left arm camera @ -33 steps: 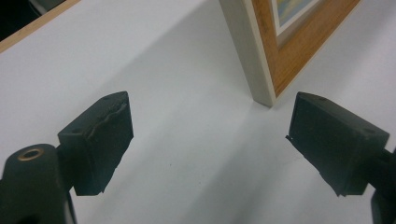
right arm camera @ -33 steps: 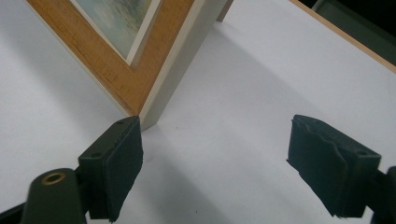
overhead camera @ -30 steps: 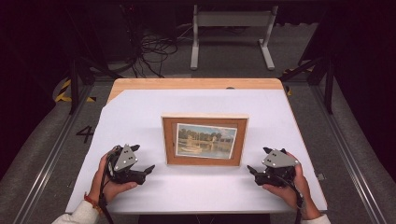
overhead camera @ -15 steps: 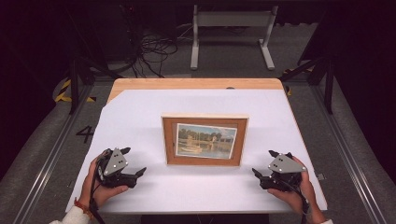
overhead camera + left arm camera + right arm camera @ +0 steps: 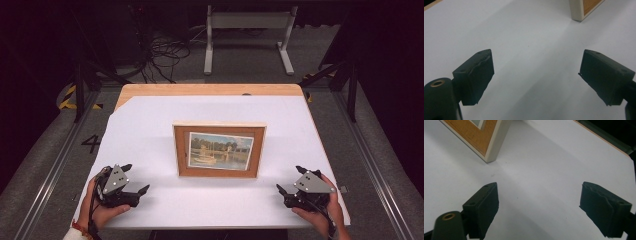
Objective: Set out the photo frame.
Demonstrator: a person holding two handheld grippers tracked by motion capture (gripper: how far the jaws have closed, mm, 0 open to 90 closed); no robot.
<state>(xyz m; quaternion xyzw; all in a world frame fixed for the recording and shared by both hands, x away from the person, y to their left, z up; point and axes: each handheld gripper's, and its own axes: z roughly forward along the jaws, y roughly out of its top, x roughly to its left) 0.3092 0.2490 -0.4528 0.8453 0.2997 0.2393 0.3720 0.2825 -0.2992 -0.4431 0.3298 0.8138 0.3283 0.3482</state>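
A wooden picture frame with a landscape print stands upright in the middle of the white table. My left gripper rests near the front left corner, open, jaws wide apart with nothing between them. A corner of the frame shows at the top right of the left gripper view. My right gripper sits near the front right corner, also open and holding nothing. The frame's lower corner appears at the top left of the right gripper view. Both grippers are well apart from the frame.
The white sheet covers a wooden tabletop whose far edge is bare. Beyond the table are a white stand and loose cables on the grey floor. Metal rails run along both sides.
Both hands have drawn their grippers back toward the front edge of the table and slightly outward, away from the frame. The frame has not moved.
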